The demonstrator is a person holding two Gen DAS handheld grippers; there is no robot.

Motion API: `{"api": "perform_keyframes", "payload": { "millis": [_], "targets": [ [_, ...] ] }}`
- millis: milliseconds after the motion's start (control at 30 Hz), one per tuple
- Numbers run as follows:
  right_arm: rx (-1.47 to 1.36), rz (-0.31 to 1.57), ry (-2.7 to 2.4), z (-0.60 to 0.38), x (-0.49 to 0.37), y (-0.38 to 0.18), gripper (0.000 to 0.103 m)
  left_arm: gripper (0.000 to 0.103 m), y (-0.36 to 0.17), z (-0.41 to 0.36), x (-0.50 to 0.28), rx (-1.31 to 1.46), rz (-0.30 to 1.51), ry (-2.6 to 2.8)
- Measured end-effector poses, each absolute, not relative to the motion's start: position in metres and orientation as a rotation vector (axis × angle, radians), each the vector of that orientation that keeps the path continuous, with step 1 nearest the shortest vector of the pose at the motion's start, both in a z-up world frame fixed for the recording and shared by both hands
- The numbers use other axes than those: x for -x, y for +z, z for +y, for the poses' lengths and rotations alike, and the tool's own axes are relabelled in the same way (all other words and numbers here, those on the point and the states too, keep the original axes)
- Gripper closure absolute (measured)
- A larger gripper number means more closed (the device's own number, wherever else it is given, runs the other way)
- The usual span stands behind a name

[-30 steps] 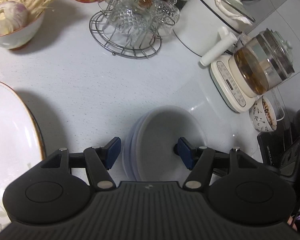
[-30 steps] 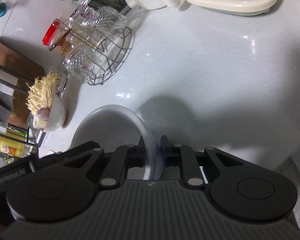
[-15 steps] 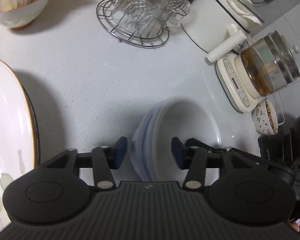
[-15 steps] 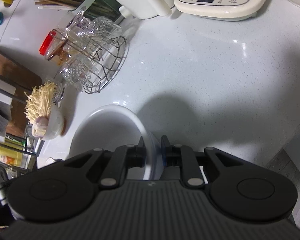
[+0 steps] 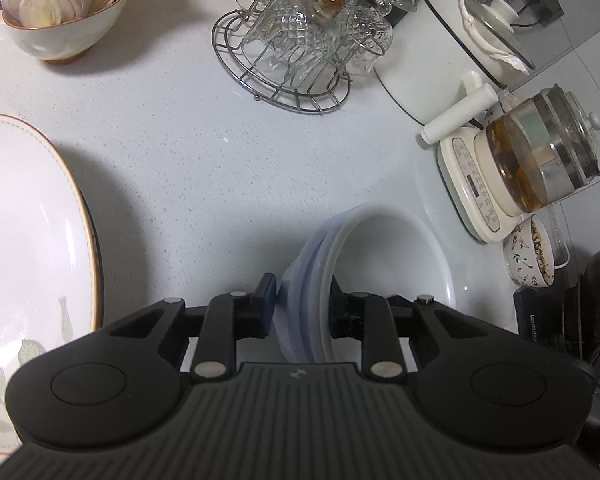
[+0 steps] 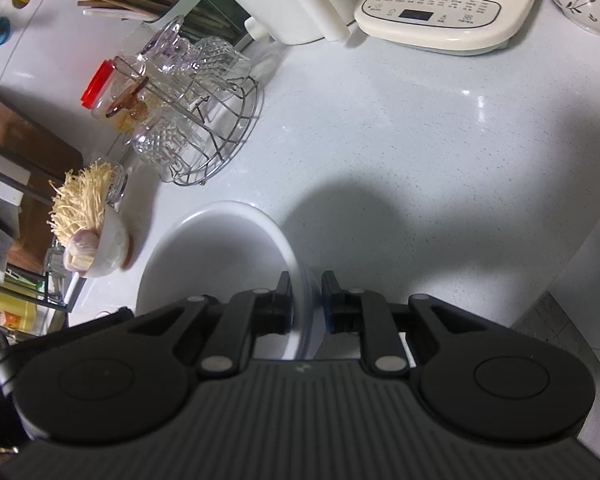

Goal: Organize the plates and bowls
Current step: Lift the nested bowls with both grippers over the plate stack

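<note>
Your left gripper (image 5: 302,300) is closing on the rim of the stacked bowls (image 5: 380,264); the rim sits between its fingers, one outside the wall and one inside. Your right gripper (image 6: 306,300) is nearly closed, pinching the opposite rim of the bowls (image 6: 220,248). A large plate (image 5: 28,240) lies well left of your left fingers, a glass rack (image 5: 296,40) beyond them.
</note>
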State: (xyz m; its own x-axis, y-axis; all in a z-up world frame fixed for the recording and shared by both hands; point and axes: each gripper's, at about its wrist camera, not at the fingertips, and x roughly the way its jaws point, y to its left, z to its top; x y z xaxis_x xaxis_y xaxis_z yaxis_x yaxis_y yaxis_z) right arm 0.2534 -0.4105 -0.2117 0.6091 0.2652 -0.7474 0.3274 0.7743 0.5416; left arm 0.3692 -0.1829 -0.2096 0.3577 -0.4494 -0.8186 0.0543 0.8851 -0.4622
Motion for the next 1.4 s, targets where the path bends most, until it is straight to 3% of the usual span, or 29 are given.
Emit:
{"api": "perform_keyframes", "payload": {
  "millis": [733, 1400],
  "targets": [
    [-0.584, 0.820, 0.019, -0.442, -0.223, -0.110, 0.085, 0.075, -0.095, -0.235, -0.318, 0.290, 1.034, -0.359],
    [-0.498, 0.829, 0.226, -0.381, -0.207, -0.095, 0.085, 0.075, -0.077, -0.160, -0.260, 0.393, 0.993, -0.175]
  ]
}}
